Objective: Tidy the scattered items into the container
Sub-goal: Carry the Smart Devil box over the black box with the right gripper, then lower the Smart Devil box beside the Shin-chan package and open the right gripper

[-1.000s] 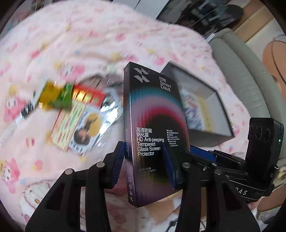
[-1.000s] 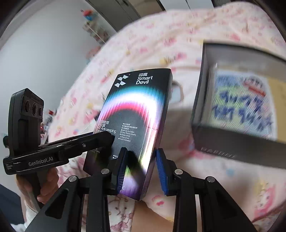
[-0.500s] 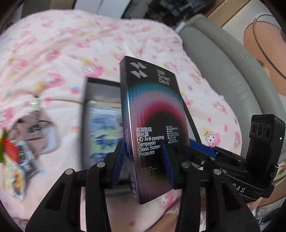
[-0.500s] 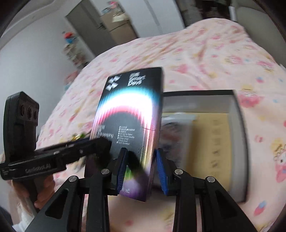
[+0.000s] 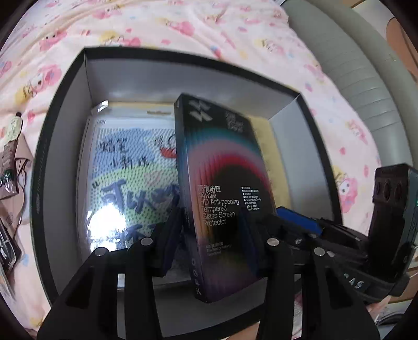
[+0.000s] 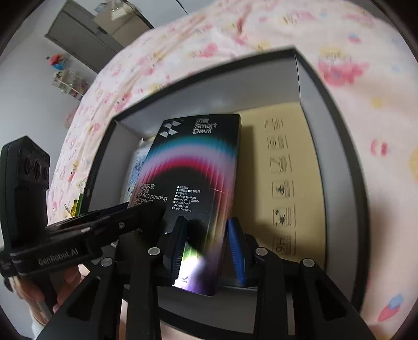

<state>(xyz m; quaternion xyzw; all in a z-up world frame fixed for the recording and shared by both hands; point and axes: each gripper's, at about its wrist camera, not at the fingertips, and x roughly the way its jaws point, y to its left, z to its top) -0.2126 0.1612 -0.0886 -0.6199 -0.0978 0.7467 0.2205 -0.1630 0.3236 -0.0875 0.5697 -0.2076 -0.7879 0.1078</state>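
Note:
A black screen protector box (image 5: 222, 162) with rainbow arcs stands upright, held by both grippers at once. My left gripper (image 5: 211, 227) is shut on its lower part. My right gripper (image 6: 206, 230) is shut on the same box (image 6: 198, 162) from the other side. The box hangs over the open dark container (image 5: 62, 99), whose grey walls (image 6: 339, 125) fill both views. Inside the container lie a glossy packet with blue and green print (image 5: 130, 177) and a yellow sheet with pictograms (image 6: 284, 183).
The container rests on a pink cartoon-print blanket (image 5: 183, 23). Loose items, a brown pouch (image 5: 13, 162) among them, lie left of the container. A grey padded edge (image 5: 352, 78) runs along the right. A hand (image 6: 28, 287) holds the left gripper's body (image 6: 26, 183).
Both grippers carried the screen protector box sideways from beside the scattered items to above the container and a little lower. The container now fills the views. The grips have not changed.

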